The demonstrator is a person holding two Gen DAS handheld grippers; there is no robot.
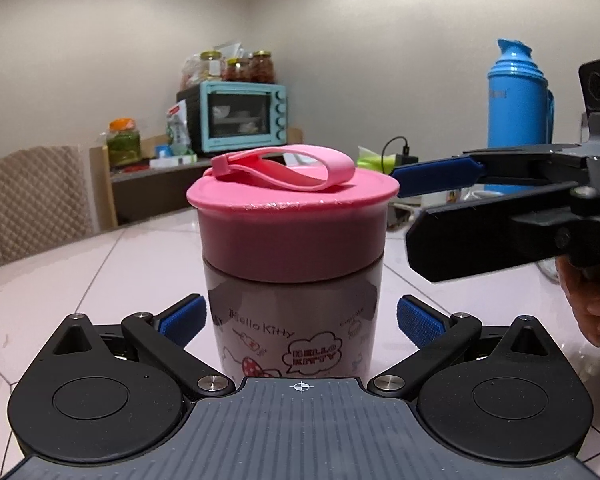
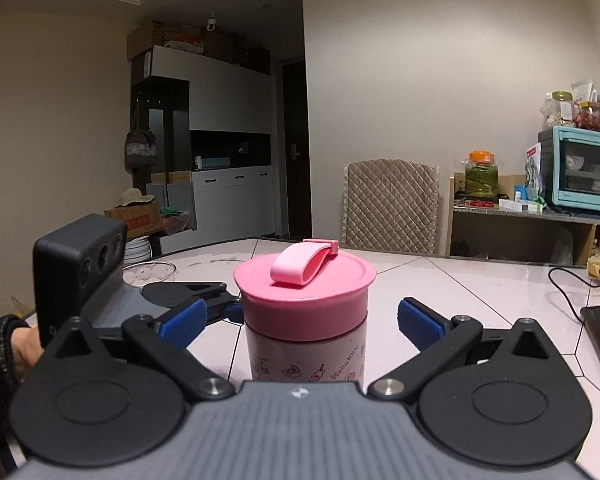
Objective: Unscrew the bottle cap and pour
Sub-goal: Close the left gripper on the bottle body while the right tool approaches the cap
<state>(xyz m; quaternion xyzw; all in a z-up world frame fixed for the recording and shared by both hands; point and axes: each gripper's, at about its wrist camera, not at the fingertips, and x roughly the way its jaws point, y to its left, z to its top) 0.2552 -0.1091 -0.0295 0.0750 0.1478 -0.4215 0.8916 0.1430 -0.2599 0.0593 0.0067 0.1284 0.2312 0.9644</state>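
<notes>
Nearest in the left wrist view, the left gripper (image 1: 300,320) is spread wide with its 2 blue pads either side of the bottle (image 1: 292,320) body, low in the frame's centre, apparently not touching it and gripping nothing. In the right wrist view the right gripper (image 2: 302,322) is likewise wide open and empty, its pads flanking the pink cap (image 2: 304,292) at mid-frame. The bottle stands upright on the pale table (image 2: 460,280), cap seated, strap loop folded on top. I'd judge the step is taking hold: close the left squarely on the body first, then clamp the cap's side wall below the flared rim before twisting. Farther back at the right, a blue thermos (image 1: 516,120) stands.
</notes>
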